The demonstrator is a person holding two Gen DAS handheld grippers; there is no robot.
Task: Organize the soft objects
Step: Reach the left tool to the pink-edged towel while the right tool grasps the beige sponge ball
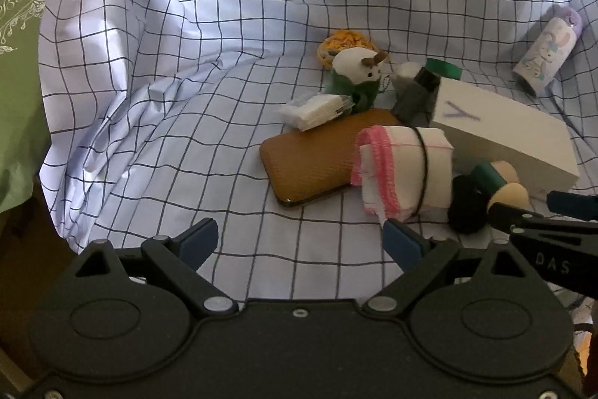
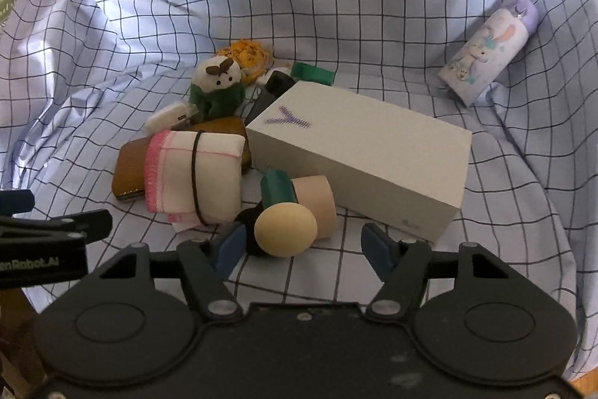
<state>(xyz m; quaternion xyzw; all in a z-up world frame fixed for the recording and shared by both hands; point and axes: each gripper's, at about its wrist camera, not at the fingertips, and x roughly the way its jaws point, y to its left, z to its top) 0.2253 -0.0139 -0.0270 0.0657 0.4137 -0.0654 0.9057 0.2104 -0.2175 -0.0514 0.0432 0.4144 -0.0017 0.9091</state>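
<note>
A rolled white towel with a pink edge and a black band (image 1: 401, 171) (image 2: 198, 174) lies on the checked cloth, partly on a brown case (image 1: 310, 159) (image 2: 129, 171). A small green and white plush (image 1: 358, 73) (image 2: 216, 85) sits behind it, beside an orange knitted piece (image 1: 345, 43) (image 2: 248, 57). A beige sponge ball (image 2: 286, 229) (image 1: 510, 193) with a green and black handle lies in front of a white box (image 2: 366, 167) (image 1: 501, 133). My left gripper (image 1: 301, 243) is open and empty, just short of the towel. My right gripper (image 2: 304, 245) is open, its fingers on either side of the sponge ball.
A lilac cartoon-print bottle (image 2: 489, 51) (image 1: 547, 51) lies at the far right. A folded white tissue pack (image 1: 316, 111) and a dark small object (image 1: 416, 92) lie near the plush. A green bag (image 1: 20, 62) stands at the left. The checked cloth (image 1: 168, 100) rises in folds around.
</note>
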